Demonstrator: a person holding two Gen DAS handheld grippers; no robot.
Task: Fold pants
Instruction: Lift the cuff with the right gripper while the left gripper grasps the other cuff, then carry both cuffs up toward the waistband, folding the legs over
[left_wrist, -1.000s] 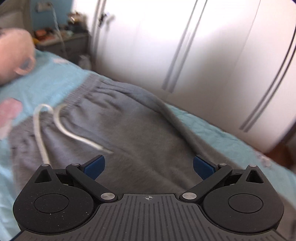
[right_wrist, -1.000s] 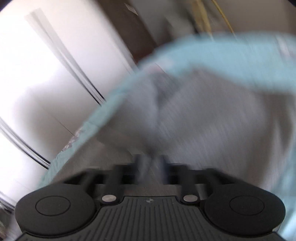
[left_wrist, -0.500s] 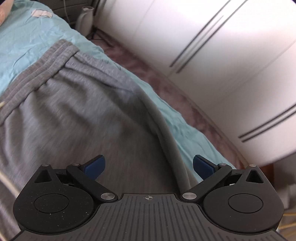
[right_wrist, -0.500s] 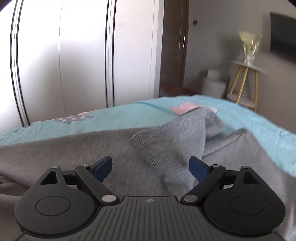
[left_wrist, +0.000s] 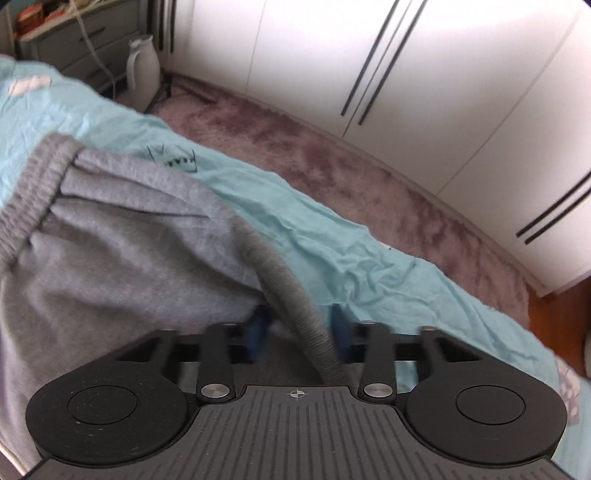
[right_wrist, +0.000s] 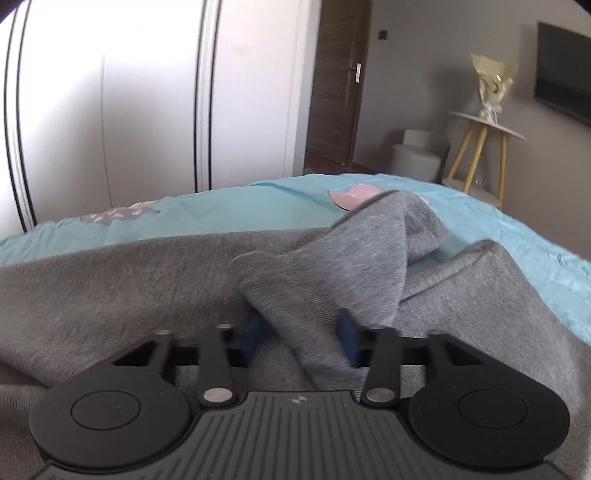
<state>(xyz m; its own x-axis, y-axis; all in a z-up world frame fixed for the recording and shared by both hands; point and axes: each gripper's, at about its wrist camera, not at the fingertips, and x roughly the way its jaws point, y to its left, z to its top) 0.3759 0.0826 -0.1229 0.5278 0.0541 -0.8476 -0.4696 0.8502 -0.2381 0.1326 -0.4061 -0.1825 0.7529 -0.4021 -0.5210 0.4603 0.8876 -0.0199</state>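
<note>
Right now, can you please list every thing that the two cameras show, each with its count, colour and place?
pants: one, grey, spread on the bed, one cuff turned back.
bedsheet: one, turquoise, under the pants.
wardrobe: one, white with dark lines, beside the bed.
rug: one, mauve, between bed and wardrobe.
jug: one, white, on the floor by grey drawers.
door: one, dark brown, far wall.
side table: one, wooden legs, holding a wrapped bouquet.
left gripper: one, black with blue pads, just closed on a pants fold.
right gripper: same, just closed on the cuff.
</note>
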